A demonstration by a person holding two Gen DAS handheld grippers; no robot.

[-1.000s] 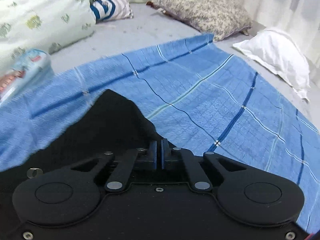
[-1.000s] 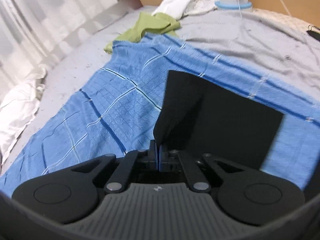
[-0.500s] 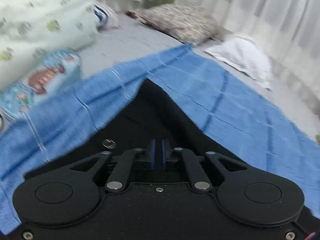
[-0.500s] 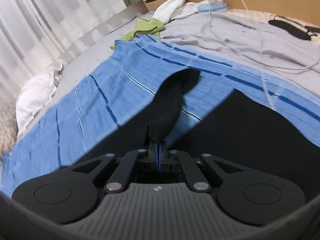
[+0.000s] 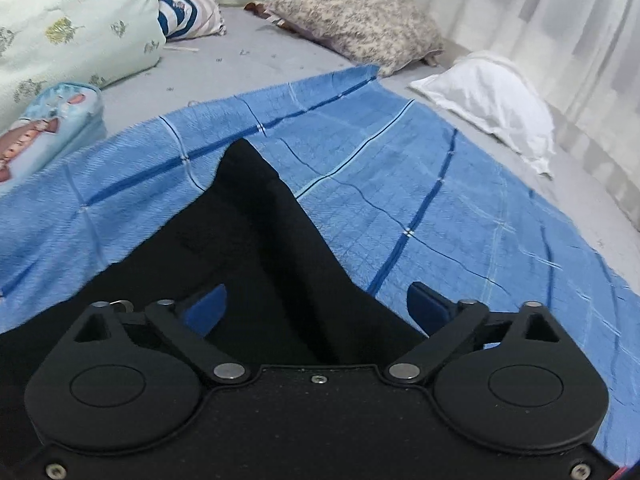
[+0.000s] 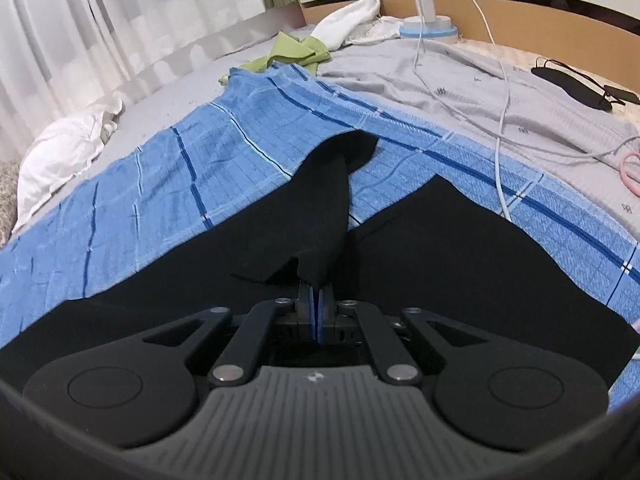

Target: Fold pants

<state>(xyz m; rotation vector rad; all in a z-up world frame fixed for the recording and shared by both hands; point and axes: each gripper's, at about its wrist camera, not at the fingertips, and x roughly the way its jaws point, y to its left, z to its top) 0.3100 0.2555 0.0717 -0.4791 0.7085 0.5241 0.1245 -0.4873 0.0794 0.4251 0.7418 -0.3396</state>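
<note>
On the blue checked blanket [image 5: 400,168] covering the bed, the black pants [image 5: 248,248] lie spread. The left gripper [image 5: 316,304] hovers over them with its fingers wide apart, while the right gripper [image 6: 318,300] pinches a raised fold of the pants between closed fingers.

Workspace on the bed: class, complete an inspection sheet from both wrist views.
Surface: blue checked blanket spread on a grey sheet.
Job's things: black pants lying on the blanket.
Clutter: green cloth, white pillow, floral pillow.
Grippers: left gripper open over the pants; right gripper shut on a pants fold.
Cables: white charger cable crossing the sheet.
Surroundings: white curtains, wooden headboard.
</note>
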